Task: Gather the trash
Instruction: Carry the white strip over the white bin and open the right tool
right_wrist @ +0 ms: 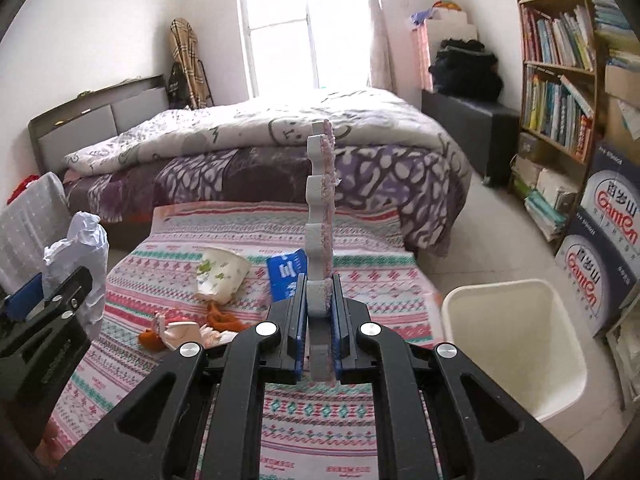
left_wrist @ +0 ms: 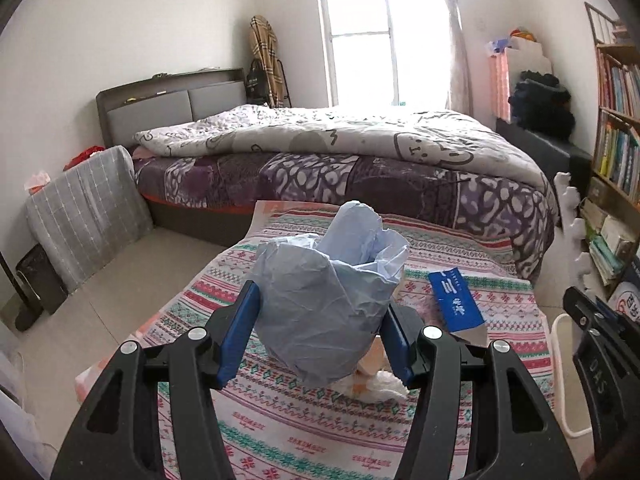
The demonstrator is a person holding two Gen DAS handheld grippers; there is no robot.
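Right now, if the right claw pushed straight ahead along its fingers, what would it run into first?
The right claw is shut on a foam strip that sticks out ahead of it. Going straight on, the strip's tip would probably meet the bed beyond the patterned cloth, though depth is hard to judge.

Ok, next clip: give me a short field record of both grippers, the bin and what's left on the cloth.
left gripper: shut on crumpled paper
right gripper: shut on foam strip, upright
bin: white, on floor right of patterned cloth, nothing visible inside
still on cloth: paper cup on its side, blue packet, orange scraps
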